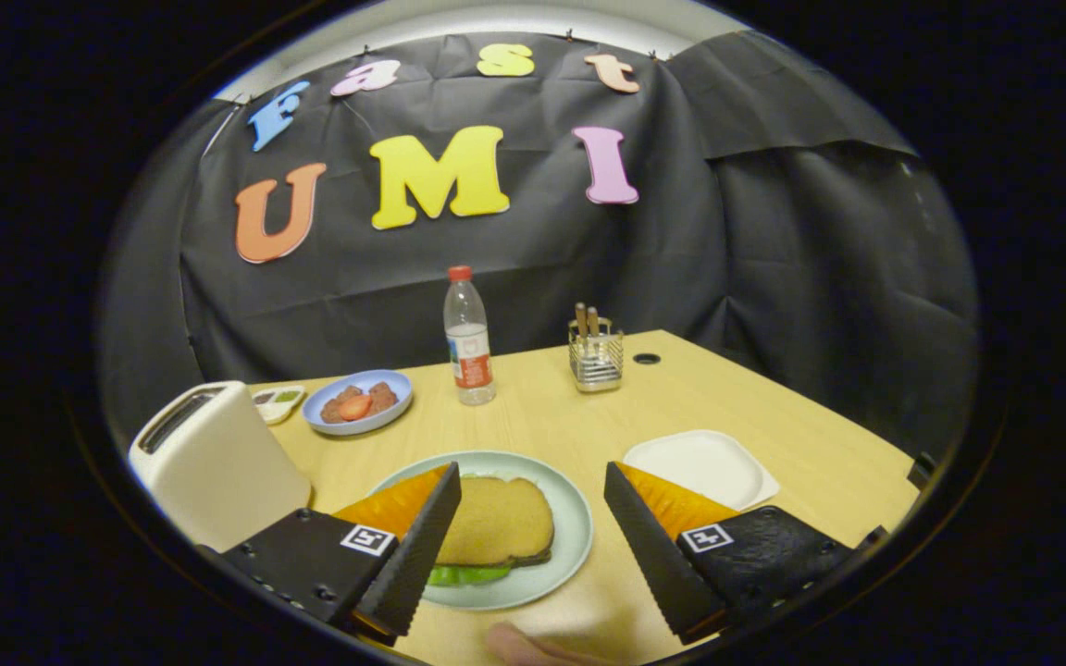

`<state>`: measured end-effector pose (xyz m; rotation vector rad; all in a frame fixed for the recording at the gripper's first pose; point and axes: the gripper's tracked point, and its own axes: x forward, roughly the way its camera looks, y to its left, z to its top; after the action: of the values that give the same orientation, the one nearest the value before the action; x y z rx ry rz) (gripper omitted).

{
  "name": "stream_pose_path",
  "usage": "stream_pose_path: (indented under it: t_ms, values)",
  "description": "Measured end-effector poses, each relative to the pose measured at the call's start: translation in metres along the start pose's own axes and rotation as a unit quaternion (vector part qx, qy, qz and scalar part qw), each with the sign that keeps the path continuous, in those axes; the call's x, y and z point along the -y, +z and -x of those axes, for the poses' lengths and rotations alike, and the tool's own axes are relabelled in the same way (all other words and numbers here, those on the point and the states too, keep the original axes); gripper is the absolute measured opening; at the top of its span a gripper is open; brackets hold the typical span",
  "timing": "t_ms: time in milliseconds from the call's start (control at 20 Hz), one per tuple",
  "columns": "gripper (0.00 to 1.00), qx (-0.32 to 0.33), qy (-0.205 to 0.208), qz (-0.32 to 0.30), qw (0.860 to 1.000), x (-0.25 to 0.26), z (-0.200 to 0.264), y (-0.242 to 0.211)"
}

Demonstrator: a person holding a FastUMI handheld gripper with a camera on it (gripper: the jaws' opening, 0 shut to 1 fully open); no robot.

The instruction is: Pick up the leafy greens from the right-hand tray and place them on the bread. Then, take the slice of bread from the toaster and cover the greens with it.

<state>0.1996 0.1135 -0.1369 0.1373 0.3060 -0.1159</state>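
Note:
A slice of bread (501,521) lies on the pale green plate (575,527), just ahead of and between my fingers. Green leaves (466,574) poke out from under its near edge. My gripper (533,486) stands open above the table, its left finger (422,546) overlapping the plate's left side, and nothing is between the two fingers. The cream toaster (218,462) stands to the left of the left finger; I cannot see into its slot. Beyond the right finger rests a white tray (701,468) with nothing on it.
A blue plate (359,401) with reddish food pieces and a small white dish (278,401) sit behind the toaster. A water bottle (468,338) and a wire holder with wooden sticks (595,351) stand farther back. A fingertip (519,646) shows below the fingers.

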Motion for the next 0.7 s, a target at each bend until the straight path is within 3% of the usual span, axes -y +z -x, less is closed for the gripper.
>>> stream_pose_path:
  t_ms: [300,700]
  values:
    - [0.96,0.097,0.01,0.082,0.992,-0.009,0.1,0.05]
    - [0.95,0.146,0.015,0.042,0.988,0.004,0.203,0.08]
